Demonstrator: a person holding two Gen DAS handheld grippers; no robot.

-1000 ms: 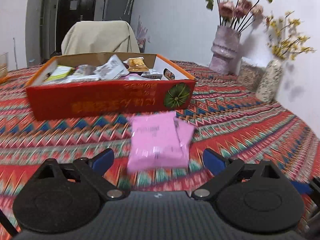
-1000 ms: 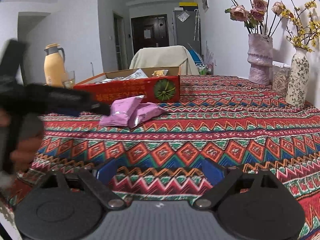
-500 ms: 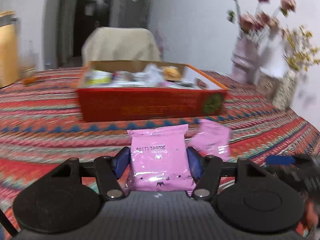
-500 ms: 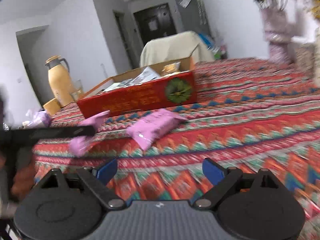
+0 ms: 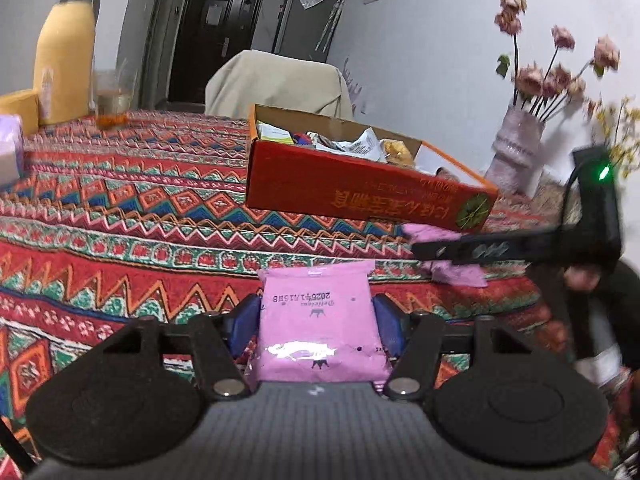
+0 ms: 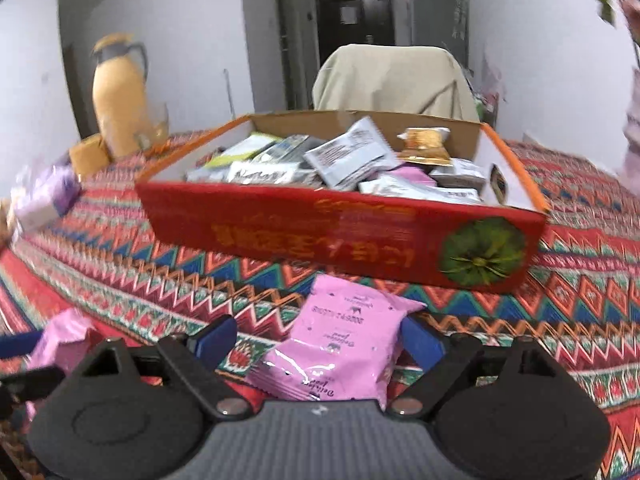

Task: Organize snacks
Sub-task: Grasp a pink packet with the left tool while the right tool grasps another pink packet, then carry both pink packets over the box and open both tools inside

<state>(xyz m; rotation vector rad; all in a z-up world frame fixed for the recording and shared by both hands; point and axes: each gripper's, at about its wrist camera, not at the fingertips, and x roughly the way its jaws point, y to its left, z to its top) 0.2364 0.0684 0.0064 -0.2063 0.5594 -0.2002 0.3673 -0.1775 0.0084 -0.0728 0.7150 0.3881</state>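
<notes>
Pinching 1 pink snack packet by its sides, the left gripper holds it above the patterned desk, short of the red box. The right gripper has its fingers spread around a 2nd pink packet lying on the cloth just before that snack-filled box.

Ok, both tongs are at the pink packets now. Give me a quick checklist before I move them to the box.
1. Left tongs shut on pink packet: ok.
2. Right tongs closed on second pink packet: not ok, open around it.
3. Second packet centred between the fingers: ok.
4. Red box open-topped: ok.
5. Space left inside among the snacks: cannot tell, it looks crowded.
</notes>
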